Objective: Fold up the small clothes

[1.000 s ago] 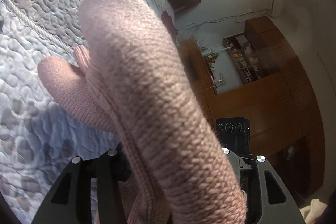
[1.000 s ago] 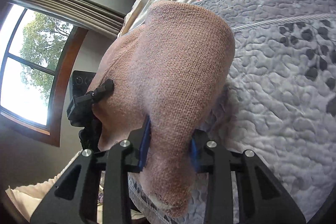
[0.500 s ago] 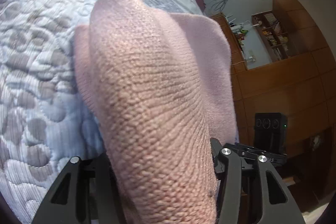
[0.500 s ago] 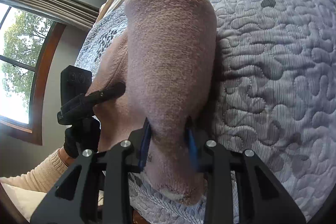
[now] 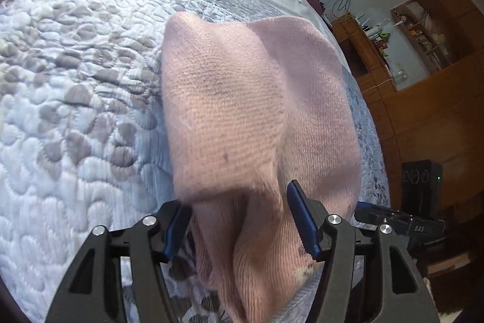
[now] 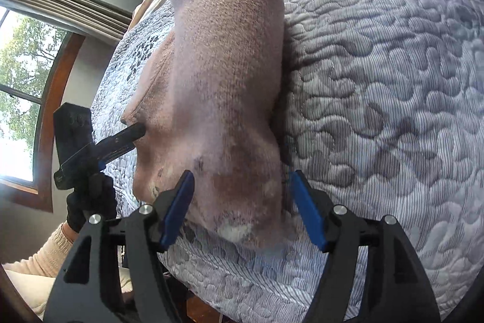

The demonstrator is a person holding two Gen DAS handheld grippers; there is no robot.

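Quilted bed [image 5: 75, 111] holds a folded pink garment [image 5: 242, 117]. Both grippers, left [image 5: 239, 220] and right [image 6: 239, 205], gape wide around its six o'clock edge.

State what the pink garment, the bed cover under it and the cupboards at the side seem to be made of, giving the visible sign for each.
Pink garment: looks like knitted wool or acrylic; fine rows of loops, matt and slightly fuzzy.
Bed cover: quilted woven fabric, probably cotton or polyester; stitched puffy shapes, printed grey leaves, faint sheen.
Cupboards: seemingly wood or wood veneer; warm brown, smooth, a little glossy.
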